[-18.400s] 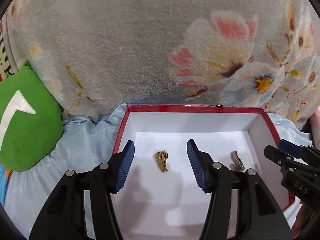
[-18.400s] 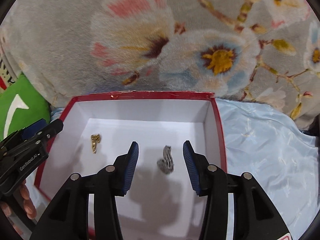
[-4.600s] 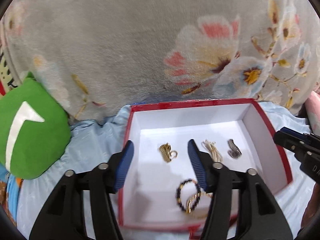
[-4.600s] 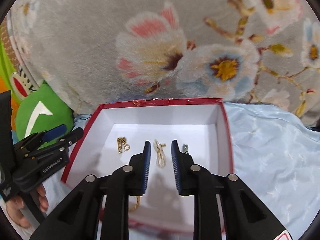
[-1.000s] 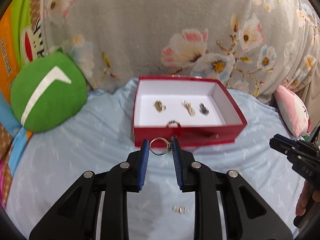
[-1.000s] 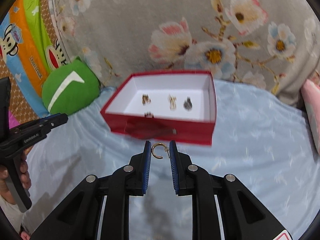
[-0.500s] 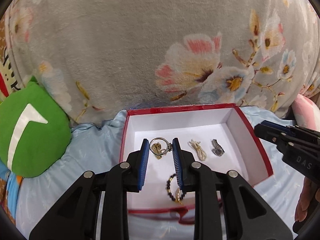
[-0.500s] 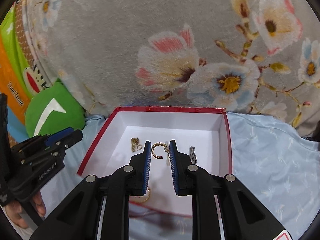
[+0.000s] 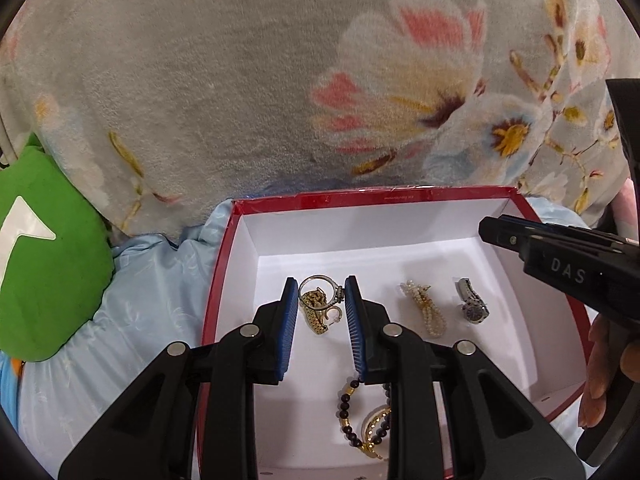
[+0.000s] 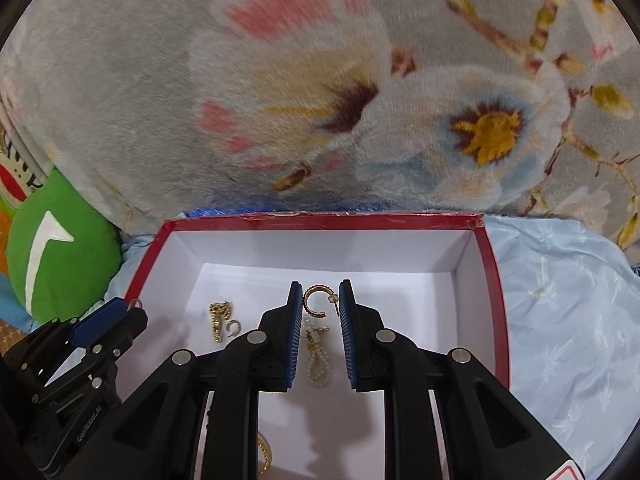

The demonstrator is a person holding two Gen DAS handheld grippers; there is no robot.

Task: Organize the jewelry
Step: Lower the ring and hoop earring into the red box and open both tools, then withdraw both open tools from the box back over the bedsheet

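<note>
A red box point(image 9: 362, 201) with a white inside lies on the bed. My left gripper point(image 9: 322, 284) is shut on a silver ring point(image 9: 321, 289) and hangs over a gold chain piece point(image 9: 314, 312) and a small hoop in the box's left part. My right gripper point(image 10: 319, 290) is shut on a gold hoop earring point(image 10: 314, 301) and hovers over a pearl strand point(image 10: 318, 358) in the box point(image 10: 320, 221). A silver watch point(image 9: 472, 306), the pearl strand point(image 9: 426, 307) and a dark bead bracelet point(image 9: 352, 412) lie on the box floor.
A grey floral blanket point(image 9: 280, 80) rises right behind the box. A green cushion point(image 9: 44, 264) sits to the left. Light blue sheet point(image 10: 560, 300) spreads to the right of the box. A hand point(image 9: 604, 364) holds the right gripper at the box's right wall.
Both grippers have travelled forward from over the sheet in front of the box to above its inside, each still gripping its piece. The box now fills the lower part of both views.
</note>
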